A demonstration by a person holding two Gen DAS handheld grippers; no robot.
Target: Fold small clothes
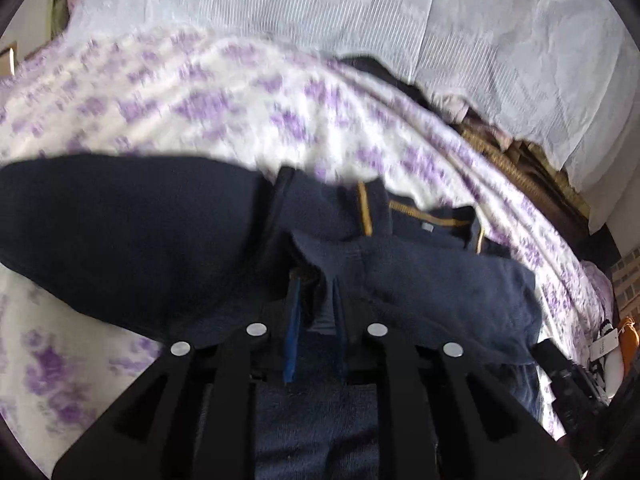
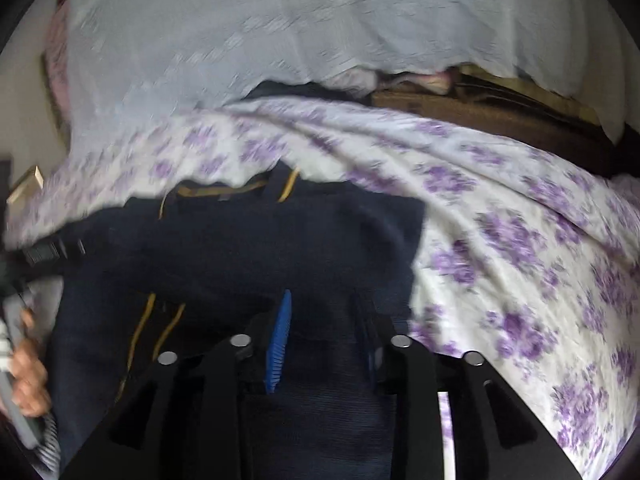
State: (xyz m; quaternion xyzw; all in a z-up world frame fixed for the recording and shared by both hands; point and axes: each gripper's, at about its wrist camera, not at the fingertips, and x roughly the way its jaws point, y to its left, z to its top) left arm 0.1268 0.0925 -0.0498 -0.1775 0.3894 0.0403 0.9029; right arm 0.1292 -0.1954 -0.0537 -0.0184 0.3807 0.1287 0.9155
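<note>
A small navy garment with mustard-yellow trim (image 1: 180, 240) lies on a white bedsheet with purple flowers (image 1: 200, 96). My left gripper (image 1: 314, 300) is shut on a fold of its navy cloth, the blue pads (image 1: 292, 332) pinching it. In the right wrist view the same navy garment (image 2: 260, 248) fills the middle, its yellow-trimmed neckline at the far edge. My right gripper (image 2: 324, 320) stands with a gap between its blue pad (image 2: 279, 344) and the other finger, navy cloth between and under them; grip unclear.
A pale grey cover (image 1: 360, 12) hangs behind the bed. Brown and dark items (image 1: 520, 160) lie at the far right edge. The person's hand holding the other gripper's handle (image 2: 24, 364) shows at the left of the right wrist view.
</note>
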